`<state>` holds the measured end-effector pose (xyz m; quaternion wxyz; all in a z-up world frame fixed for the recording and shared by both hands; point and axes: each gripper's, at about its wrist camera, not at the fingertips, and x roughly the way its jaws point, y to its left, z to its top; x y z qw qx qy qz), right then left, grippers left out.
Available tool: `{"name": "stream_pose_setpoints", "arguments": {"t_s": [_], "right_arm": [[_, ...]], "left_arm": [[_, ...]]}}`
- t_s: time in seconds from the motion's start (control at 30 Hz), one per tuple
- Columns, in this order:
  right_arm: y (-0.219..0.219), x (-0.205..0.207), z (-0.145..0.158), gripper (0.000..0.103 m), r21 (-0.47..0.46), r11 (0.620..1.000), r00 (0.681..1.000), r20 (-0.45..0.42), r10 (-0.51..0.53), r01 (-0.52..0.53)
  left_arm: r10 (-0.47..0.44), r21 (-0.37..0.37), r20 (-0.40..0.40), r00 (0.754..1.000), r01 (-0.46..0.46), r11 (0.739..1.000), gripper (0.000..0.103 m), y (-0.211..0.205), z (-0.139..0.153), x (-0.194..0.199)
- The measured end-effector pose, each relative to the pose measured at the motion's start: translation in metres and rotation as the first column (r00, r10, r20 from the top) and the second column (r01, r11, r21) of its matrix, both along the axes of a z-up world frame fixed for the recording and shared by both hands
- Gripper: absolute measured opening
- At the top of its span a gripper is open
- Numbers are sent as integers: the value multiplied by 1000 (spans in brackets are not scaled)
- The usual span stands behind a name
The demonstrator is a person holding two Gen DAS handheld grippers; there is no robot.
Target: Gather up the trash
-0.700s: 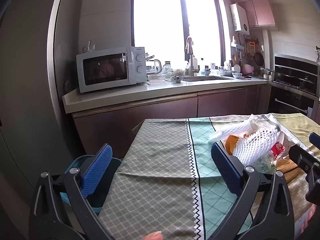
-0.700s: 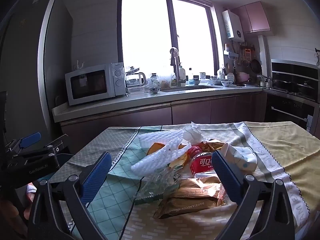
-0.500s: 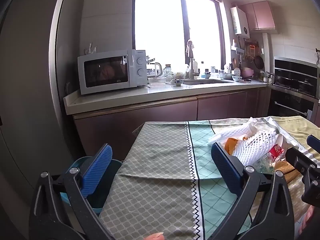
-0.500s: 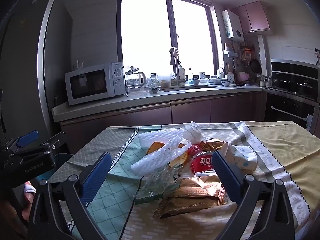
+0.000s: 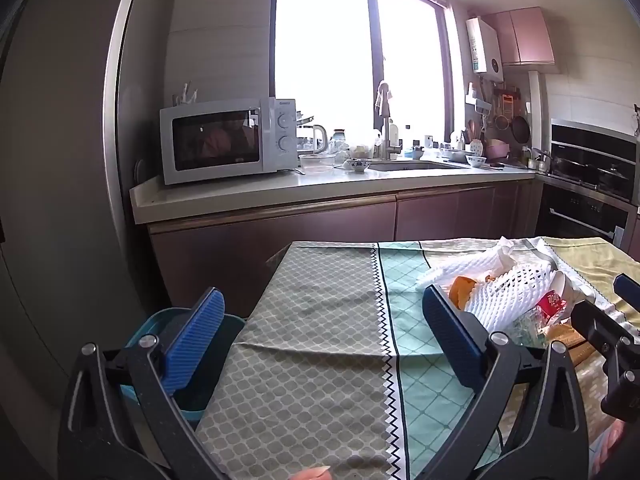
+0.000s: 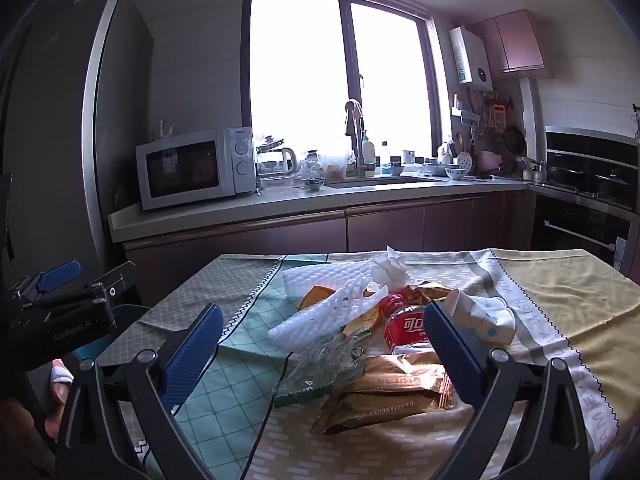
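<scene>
A pile of trash lies on the tablecloth: white foam fruit netting (image 6: 332, 312), a crumpled tissue (image 6: 390, 266), a red-labelled plastic bottle (image 6: 408, 326), a gold snack wrapper (image 6: 392, 394), clear crinkled plastic (image 6: 324, 364) and a paper cup (image 6: 480, 316). My right gripper (image 6: 320, 344) is open and empty, just short of the pile. My left gripper (image 5: 324, 334) is open and empty over bare cloth left of the pile (image 5: 508, 296). A teal bin (image 5: 160, 328) stands beside the table's left edge.
The table (image 5: 320, 300) carries a grey, green and yellow patterned cloth. Behind it runs a kitchen counter (image 5: 320, 188) with a microwave (image 5: 228, 140), a sink and dishes. A tall fridge (image 5: 52, 160) stands at the left, an oven (image 5: 588, 184) at the right.
The left gripper's view has shifted slightly up and right. The right gripper has barely moved. Both stay open and empty.
</scene>
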<state>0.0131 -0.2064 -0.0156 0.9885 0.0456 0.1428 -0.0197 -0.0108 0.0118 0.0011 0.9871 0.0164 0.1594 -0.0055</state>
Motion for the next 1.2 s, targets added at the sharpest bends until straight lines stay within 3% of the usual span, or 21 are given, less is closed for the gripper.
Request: {"name": "stream_pose_setpoints", "arguments": {"t_s": [1.2], "right_arm": [[9,-10,-1,97,7,1000,1000,4,17,-17]], "left_arm": [[37,-15,-11,999,-37,999,98,14,1,-17]]}}
